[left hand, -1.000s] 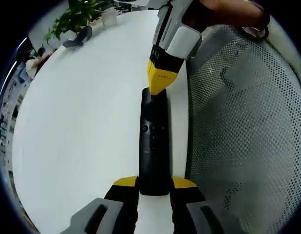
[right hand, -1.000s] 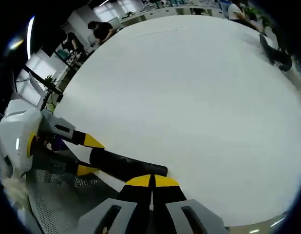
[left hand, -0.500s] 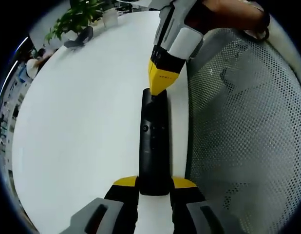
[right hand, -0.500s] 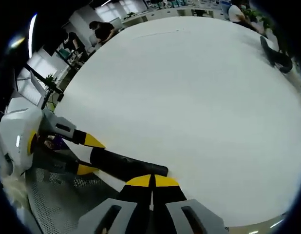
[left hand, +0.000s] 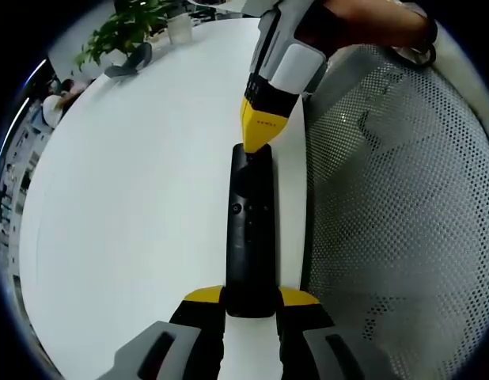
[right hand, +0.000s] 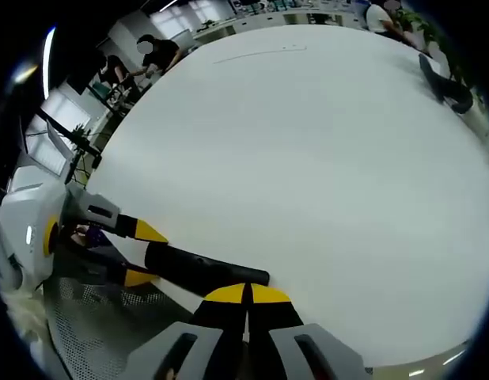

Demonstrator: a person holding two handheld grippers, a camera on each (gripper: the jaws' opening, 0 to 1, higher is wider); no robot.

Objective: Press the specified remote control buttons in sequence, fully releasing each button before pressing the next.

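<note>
We work at the near edge of a wide white table (left hand: 134, 182), with a grey mesh chair back (left hand: 395, 237) just beside that edge on the right of the left gripper view. The table top stretches bare and open away from us; far off at its other side lie a dark object (left hand: 126, 62) and a potted plant (left hand: 122, 28), well apart from our tools. In the right gripper view the same white surface (right hand: 308, 158) spreads broadly ahead, with people at desks beyond its far rim.

Our left gripper (left hand: 251, 297) has its yellow-tipped jaws closed against the two sides of the near end of the black remote control (left hand: 251, 229), gripping it. In the right gripper view we see that gripper (right hand: 142, 253) coming in from the left, its jaws on either side of the remote (right hand: 205, 271).

Our right gripper (left hand: 259, 141) enters the left gripper view from the top, its jaws closed together into one yellow wedge. The tip touches the far end of the remote's upper face. In its own view the right gripper (right hand: 246, 294) shows the two yellow tips meeting with no gap, sitting over the remote's end.

The remote is long, slim and black, lying parallel to the table edge. Small buttons and a round ring show near its middle; we cannot read any markings.
</note>
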